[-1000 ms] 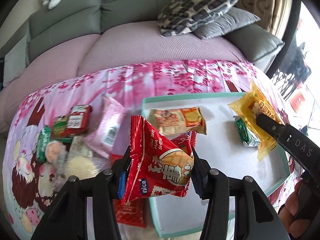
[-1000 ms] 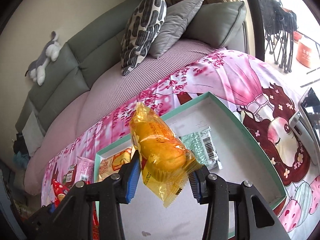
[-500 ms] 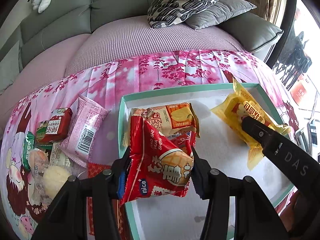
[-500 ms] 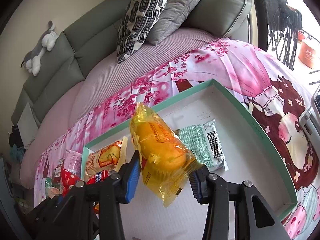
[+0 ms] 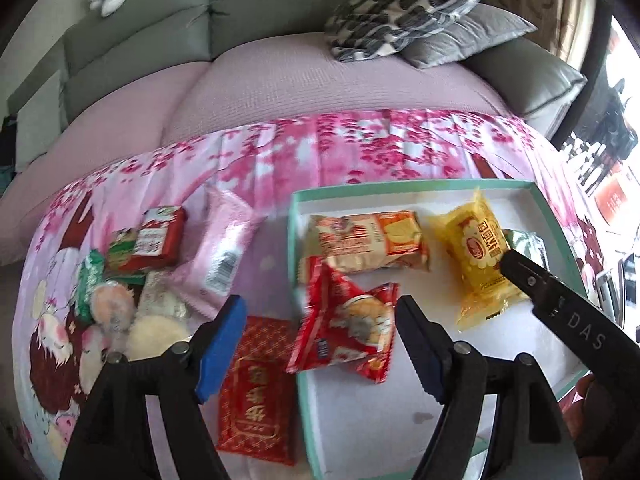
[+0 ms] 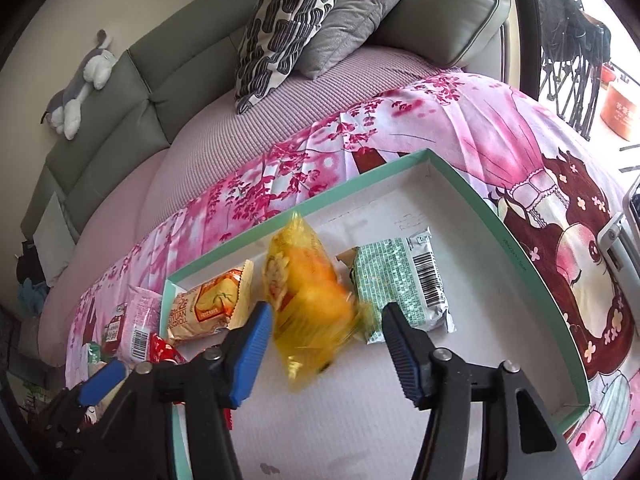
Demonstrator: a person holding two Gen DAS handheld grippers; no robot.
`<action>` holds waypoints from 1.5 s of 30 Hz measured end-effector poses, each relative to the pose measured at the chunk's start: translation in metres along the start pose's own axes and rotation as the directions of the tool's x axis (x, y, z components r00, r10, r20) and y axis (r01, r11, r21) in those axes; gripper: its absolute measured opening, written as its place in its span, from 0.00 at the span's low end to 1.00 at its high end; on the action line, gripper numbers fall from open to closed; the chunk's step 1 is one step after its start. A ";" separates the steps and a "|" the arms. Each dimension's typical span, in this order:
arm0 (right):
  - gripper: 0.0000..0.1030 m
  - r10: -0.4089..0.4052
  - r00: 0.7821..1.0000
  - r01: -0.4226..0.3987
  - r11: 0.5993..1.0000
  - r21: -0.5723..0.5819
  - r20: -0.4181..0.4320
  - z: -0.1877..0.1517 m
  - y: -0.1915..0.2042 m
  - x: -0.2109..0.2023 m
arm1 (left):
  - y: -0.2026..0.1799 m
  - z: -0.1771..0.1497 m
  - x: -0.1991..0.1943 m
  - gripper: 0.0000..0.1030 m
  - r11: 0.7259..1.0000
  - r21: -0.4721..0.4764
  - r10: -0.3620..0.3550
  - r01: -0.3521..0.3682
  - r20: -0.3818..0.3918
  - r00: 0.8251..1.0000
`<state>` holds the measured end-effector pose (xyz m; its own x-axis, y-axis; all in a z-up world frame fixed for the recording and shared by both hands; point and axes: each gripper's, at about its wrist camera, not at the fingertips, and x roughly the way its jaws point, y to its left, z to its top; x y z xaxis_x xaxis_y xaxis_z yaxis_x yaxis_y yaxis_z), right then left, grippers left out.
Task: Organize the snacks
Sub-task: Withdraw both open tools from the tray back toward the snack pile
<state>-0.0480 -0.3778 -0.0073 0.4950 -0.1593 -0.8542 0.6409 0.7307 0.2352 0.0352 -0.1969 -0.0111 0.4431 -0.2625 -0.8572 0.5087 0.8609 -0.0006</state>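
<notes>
Left tongs are spreading; the red snack packet sits between the blue pads, untouched by either, blurred, overlapping the left wall of the teal-rimmed tray. Right tongs are likewise opening, with the yellow cake packet loose between them, blurred, over the tray floor. Within the tray lie an orange roll packet and a green packet. Further snacks, including a red envelope-like packet, rest on the pink floral cloth left of the tray.

Four packets lie in the tray; left of it, perhaps seven more snacks on the cloth.
</notes>
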 end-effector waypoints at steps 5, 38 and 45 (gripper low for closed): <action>0.73 -0.018 1.000 0.018 1.000 -0.019 -0.009 -0.002 0.000 -0.002 | 0.022 -0.008 -0.002 0.79 0.997 -0.056 0.046 -0.047 -0.009 0.999; 1.00 -0.011 1.000 0.007 0.980 -0.200 -0.017 -0.033 0.064 -0.022 | 0.148 -0.032 -0.023 0.95 0.918 -0.322 0.218 -0.231 -0.078 0.973; 1.00 0.065 0.996 -0.080 0.958 -0.275 -0.062 -0.055 0.104 -0.023 | 0.189 -0.045 -0.038 0.95 0.875 -0.406 0.249 -0.263 -0.088 0.964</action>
<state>-0.0252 -0.2618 0.0110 0.4982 -0.0695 -0.8643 0.4134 0.8952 0.1663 0.0814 -0.0043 -0.0014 0.4891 -0.0001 -0.8722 0.0285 0.9995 0.0159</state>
